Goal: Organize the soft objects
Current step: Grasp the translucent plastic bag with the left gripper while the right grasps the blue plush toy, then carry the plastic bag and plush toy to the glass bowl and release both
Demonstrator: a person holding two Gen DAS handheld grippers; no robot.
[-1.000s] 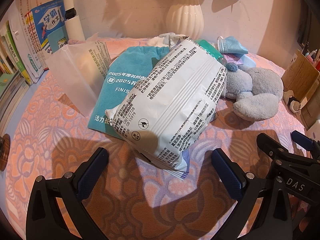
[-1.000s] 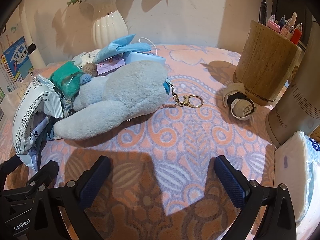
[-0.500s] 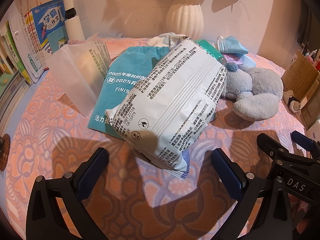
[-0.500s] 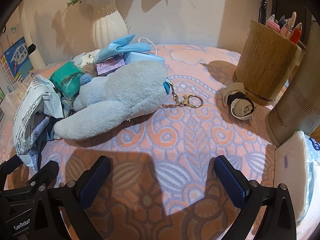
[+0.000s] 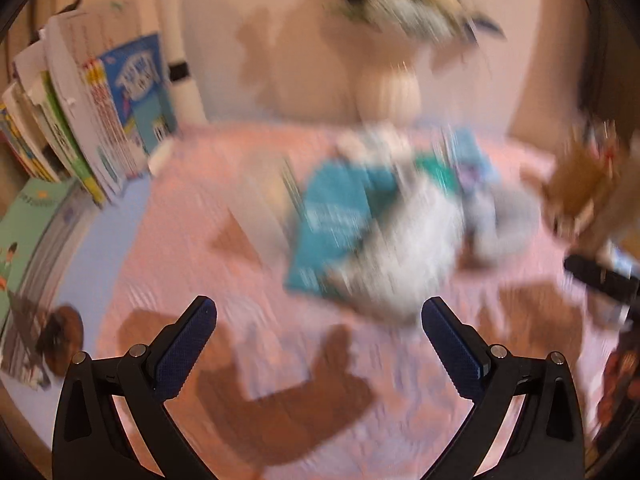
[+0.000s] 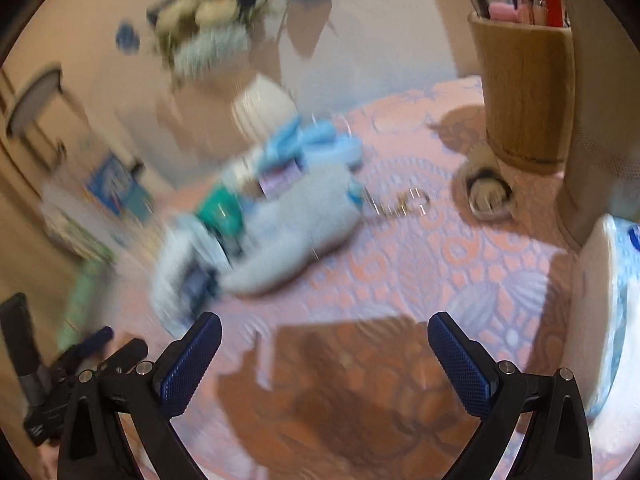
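Both views are smeared by motion. A pile of soft things lies mid-table: a white printed pack (image 5: 404, 252) over a teal cloth (image 5: 332, 220), and a grey-blue plush toy (image 5: 500, 220) to its right. In the right wrist view the plush (image 6: 304, 232) lies beside a teal bundle (image 6: 220, 208) and light blue face masks (image 6: 316, 140). My left gripper (image 5: 318, 322) is open and empty, well short of the pile. My right gripper (image 6: 324, 338) is open and empty too, above the patterned cloth.
Books (image 5: 80, 120) stand at the left edge. A white vase (image 5: 390, 92) with flowers stands at the back wall. A wooden pen holder (image 6: 524, 96), a small round object (image 6: 488, 196) and a tissue pack (image 6: 608, 320) sit at the right. A keyring (image 6: 404, 204) trails from the plush.
Both grippers have pulled back and up from the pile, which now looks smaller and farther off. Both views have gone blurred. The jaws remain open.
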